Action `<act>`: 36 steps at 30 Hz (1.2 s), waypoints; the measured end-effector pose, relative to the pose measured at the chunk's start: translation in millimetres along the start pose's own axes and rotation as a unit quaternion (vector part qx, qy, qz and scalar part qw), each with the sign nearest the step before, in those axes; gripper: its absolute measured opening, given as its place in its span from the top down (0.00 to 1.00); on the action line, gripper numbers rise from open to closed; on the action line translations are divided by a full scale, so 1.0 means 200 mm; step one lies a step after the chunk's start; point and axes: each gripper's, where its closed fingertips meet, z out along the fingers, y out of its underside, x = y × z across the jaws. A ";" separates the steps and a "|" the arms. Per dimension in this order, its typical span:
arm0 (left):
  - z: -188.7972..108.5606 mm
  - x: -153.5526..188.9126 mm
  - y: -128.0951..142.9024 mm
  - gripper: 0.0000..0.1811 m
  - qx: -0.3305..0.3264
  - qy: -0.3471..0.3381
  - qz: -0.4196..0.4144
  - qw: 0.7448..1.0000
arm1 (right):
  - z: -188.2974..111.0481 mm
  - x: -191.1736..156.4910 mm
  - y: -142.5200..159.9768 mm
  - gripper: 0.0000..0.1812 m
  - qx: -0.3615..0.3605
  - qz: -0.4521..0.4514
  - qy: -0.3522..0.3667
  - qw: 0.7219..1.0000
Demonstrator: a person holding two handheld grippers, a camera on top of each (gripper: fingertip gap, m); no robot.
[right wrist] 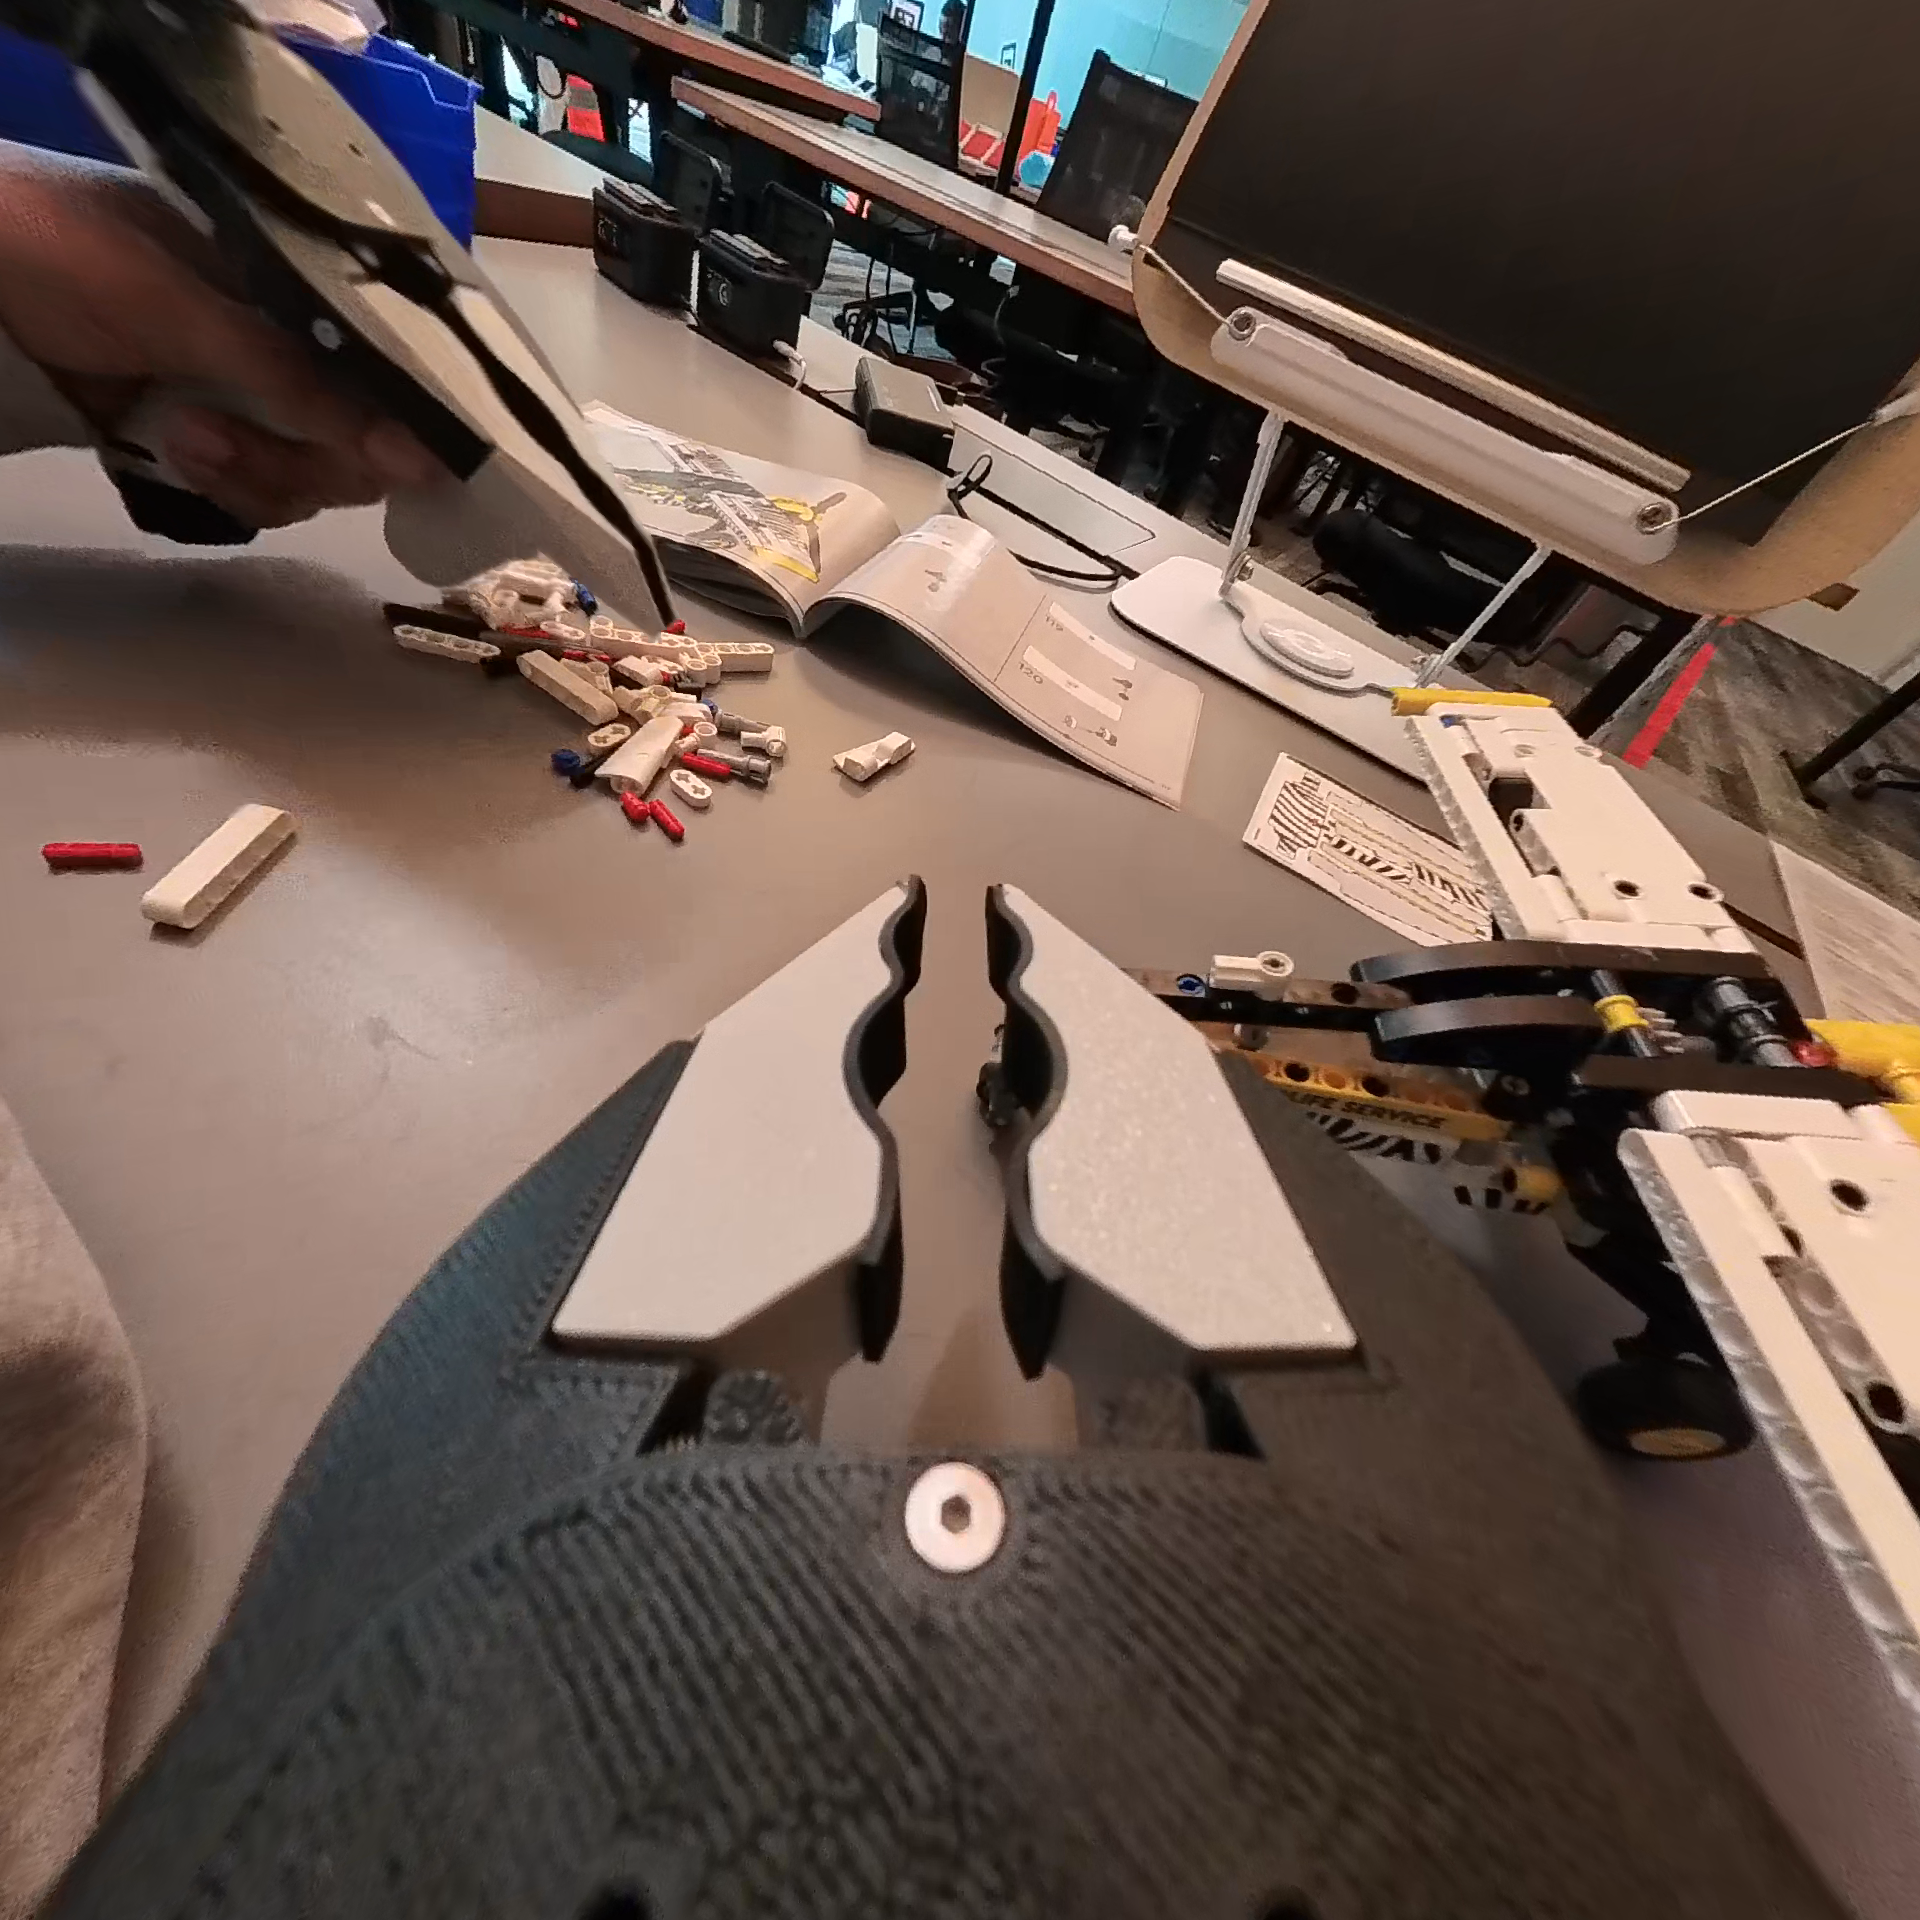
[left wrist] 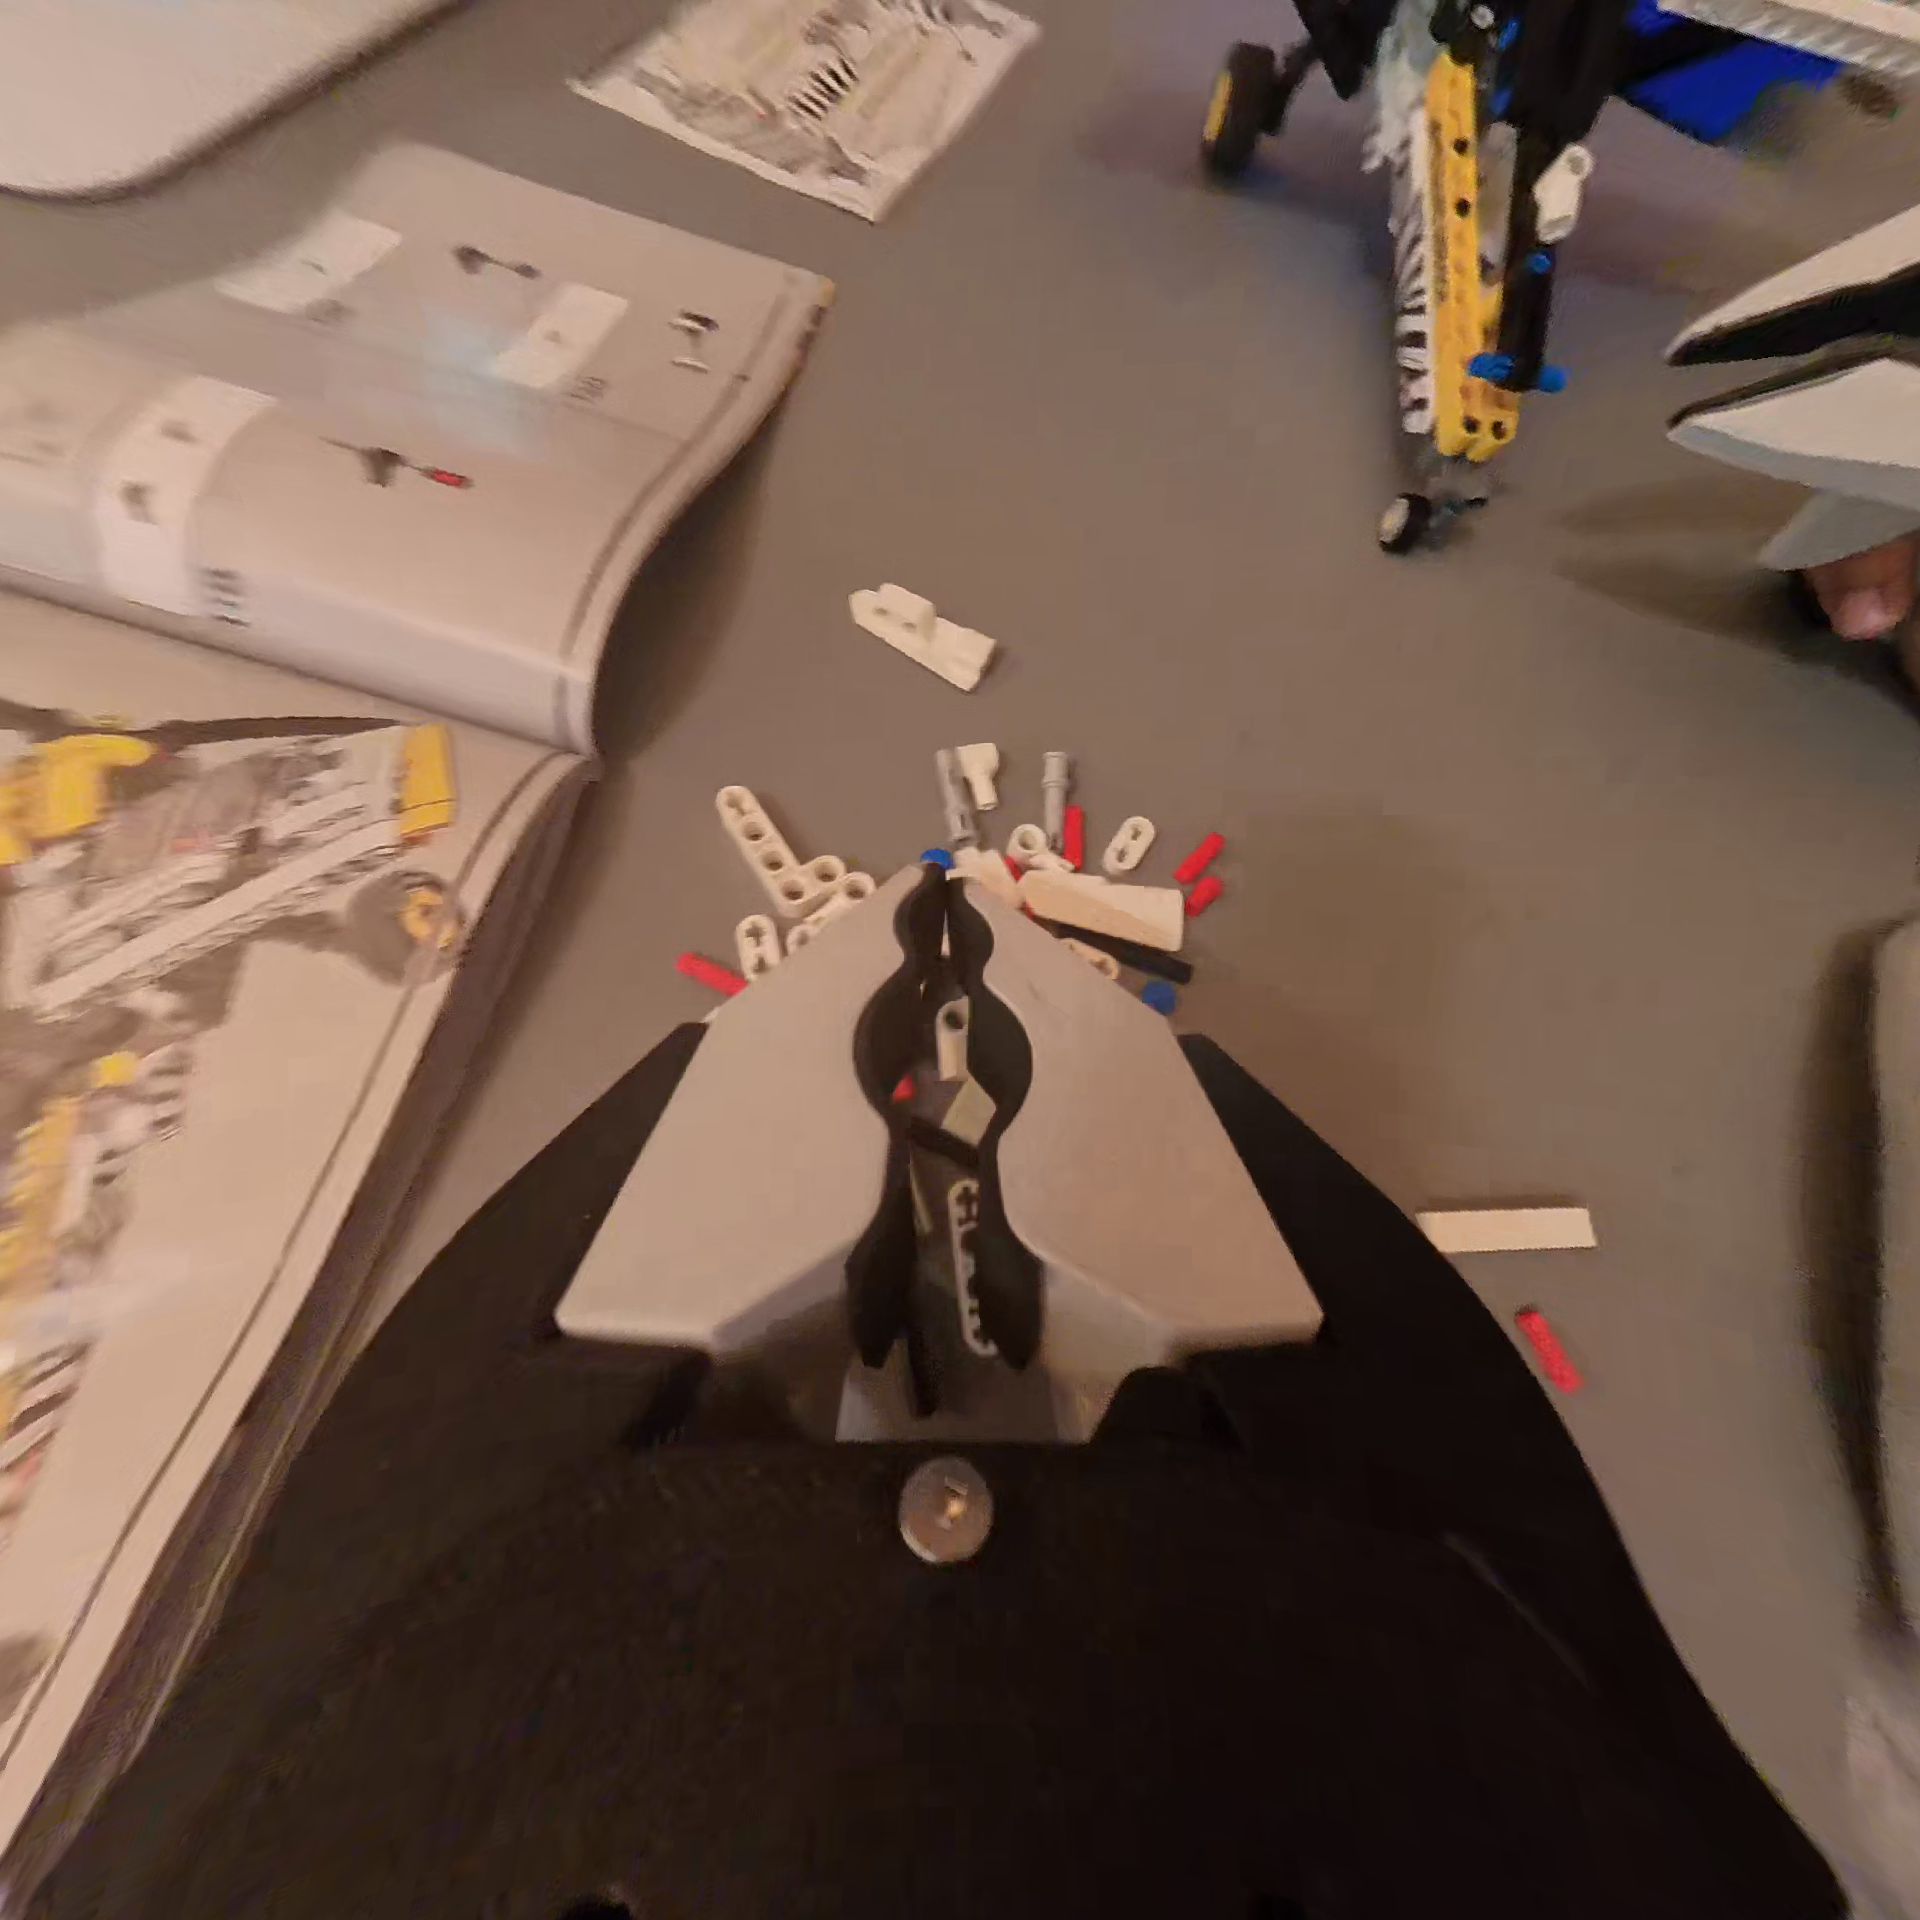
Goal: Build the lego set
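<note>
1. Left wrist view: the left hand-held gripper (left wrist: 940,868) is closed to a narrow slit, its tips pressed into the pile of loose lego pieces (left wrist: 1049,883) on the grey tabletop (left wrist: 1351,935); whether it grips a piece I cannot tell
2. Right wrist view: the right hand-held gripper (right wrist: 956,904) has a narrow gap and holds nothing
3. Just to its right stands the partly built lego model (right wrist: 1558,1049)
4. Ahead of it lies the open instruction booklet (right wrist: 935,603)

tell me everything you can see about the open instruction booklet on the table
The instruction booklet is a thick paper manual lying open on the grey table, pages arching up from the spine. One page carries a yellow, white and black model picture, the facing grey page small step diagrams. It lies beside the loose parts pile, apparently not touching it; the sticker sheet lies separately nearby.
</note>
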 end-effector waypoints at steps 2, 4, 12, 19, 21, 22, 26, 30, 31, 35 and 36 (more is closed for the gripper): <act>0.03 -0.01 0.00 1.00 -0.017 0.023 -0.013 1.000 | 0.00 0.00 0.00 0.94 0.002 0.001 0.001 1.000; 0.05 -0.04 0.00 1.00 -0.027 0.011 0.005 1.000 | 0.00 0.00 -0.01 0.94 0.005 0.002 0.001 1.000; 0.08 -0.03 0.07 0.93 -0.085 0.044 0.040 0.995 | -0.01 0.02 -0.01 0.94 0.009 0.017 -0.002 1.000; 0.10 -0.02 0.08 0.95 -0.091 0.057 0.047 0.993 | 0.00 0.02 -0.01 0.94 0.007 0.019 -0.002 1.000; 0.09 -0.02 0.05 0.95 -0.074 0.058 0.046 0.994 | 0.00 0.01 0.00 0.94 0.004 0.014 -0.001 1.000; 0.08 -0.03 0.03 0.95 -0.058 0.057 0.043 0.996 | 0.00 0.01 0.00 0.95 0.001 0.009 0.001 1.000; 0.02 -0.05 -0.09 0.95 0.018 0.063 0.016 0.998 | 0.07 -0.09 -0.03 0.94 0.001 0.000 -0.034 0.999; -0.05 -0.02 -0.17 0.95 0.086 0.106 -0.024 0.990 | 0.21 -0.35 -0.04 0.89 -0.052 0.049 -0.161 0.984; -0.07 0.00 -0.18 0.95 0.099 0.122 -0.035 0.987 | 0.25 -0.40 -0.03 0.90 -0.071 0.051 -0.186 0.979; -0.12 0.04 -0.20 0.95 0.136 0.166 -0.076 0.974 | 0.39 -0.47 0.06 0.94 -0.151 0.002 -0.201 0.968; -0.13 0.04 -0.20 0.96 0.143 0.176 -0.085 0.970 | 0.42 -0.48 0.08 0.95 -0.168 -0.005 -0.204 0.965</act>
